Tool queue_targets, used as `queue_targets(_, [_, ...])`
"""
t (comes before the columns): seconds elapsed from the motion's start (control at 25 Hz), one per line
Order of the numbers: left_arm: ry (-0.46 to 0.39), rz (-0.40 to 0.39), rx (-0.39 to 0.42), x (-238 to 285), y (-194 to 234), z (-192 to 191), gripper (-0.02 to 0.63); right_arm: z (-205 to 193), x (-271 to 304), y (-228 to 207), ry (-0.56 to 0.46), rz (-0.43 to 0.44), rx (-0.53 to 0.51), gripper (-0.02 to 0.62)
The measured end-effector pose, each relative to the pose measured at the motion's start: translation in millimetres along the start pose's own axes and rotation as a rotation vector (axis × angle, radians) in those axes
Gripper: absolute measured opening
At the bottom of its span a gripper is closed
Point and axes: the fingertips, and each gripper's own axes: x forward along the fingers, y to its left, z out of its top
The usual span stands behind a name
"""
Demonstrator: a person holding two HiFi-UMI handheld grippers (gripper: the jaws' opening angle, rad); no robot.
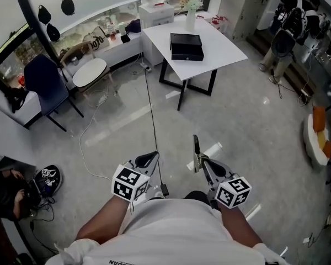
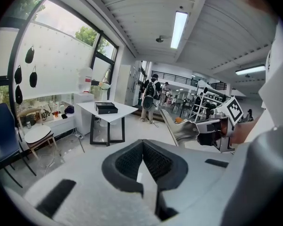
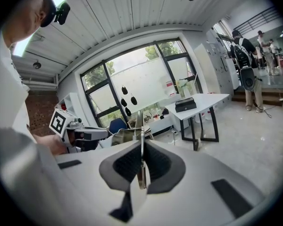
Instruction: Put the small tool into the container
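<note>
The small tool [image 1: 196,148] is a thin flat metal piece, and my right gripper [image 1: 201,163] is shut on it, with its tip sticking up past the pads [image 3: 140,126]. My left gripper [image 1: 152,158] hangs beside it, shut and with nothing in it [image 2: 142,160]. Both are held close to my body, above the floor. The container, a black box [image 1: 186,46], rests on a white table [image 1: 223,51] well ahead across the room. That black box [image 3: 185,104] also appears in the right gripper view, and the black box [image 2: 106,108] in the left gripper view. From the left gripper view the tool [image 2: 171,127] juts leftward out of the right gripper.
A vase [image 1: 191,16] stands at the table's far edge. A blue chair [image 1: 44,81] and a round white stool [image 1: 90,72] stand at the left. A black cable [image 1: 152,123] runs along the floor toward me. One person [image 1: 280,46] stands far right; another sits at the lower left [image 1: 5,197].
</note>
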Motion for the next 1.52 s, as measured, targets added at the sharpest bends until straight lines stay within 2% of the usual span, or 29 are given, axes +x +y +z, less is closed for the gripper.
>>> queue_targets(0.2, [0.01,-0.006,-0.03,-1,17,-5,0.009,-2,10,4,0.023,-0.016,0.012,0.009])
queue_targets(0.48, [0.004,-0.045,-0.067,29,26,4,0.009,14,35,-17,0.016,-0.021,0.021,0.009])
queue_targets(0.72, [0.018,-0.018,-0.059,68,45,26,0.009,42,71,-58,0.019,0.004,0.029,0.009])
queue_targets(1.04, [-0.022,0.044,-0.044,131,78,96,0.009,117,122,-119,-0.021,0.06,-0.002,0.009])
queue_targets(1.32, [0.002,0.084,-0.066,192,89,118,0.009,141,148,-179,0.002,0.101,0.003,0.009])
queue_targets(1.52, [0.006,0.096,-0.044,232,87,137,0.009,151,159,-214,0.016,0.135,0.0,0.009])
